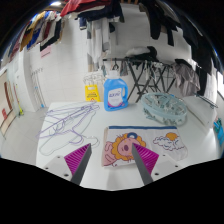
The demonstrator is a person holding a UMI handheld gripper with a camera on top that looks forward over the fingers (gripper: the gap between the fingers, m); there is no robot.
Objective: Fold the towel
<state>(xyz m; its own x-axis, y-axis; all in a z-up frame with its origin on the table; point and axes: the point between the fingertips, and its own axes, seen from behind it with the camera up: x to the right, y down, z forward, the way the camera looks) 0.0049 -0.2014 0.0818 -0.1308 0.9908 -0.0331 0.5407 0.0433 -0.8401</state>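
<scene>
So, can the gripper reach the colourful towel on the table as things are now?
Probably yes. The gripper is open and the towel lies flat just ahead of its fingers, with nothing between them. The wire hangers lie off to one side and the blue bottle stands beyond the towel.

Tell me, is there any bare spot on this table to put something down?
Bare table lies between the hangers and the towel. It is crowded behind, around the bottle and bowl. The gripper is open over the towel.
</scene>
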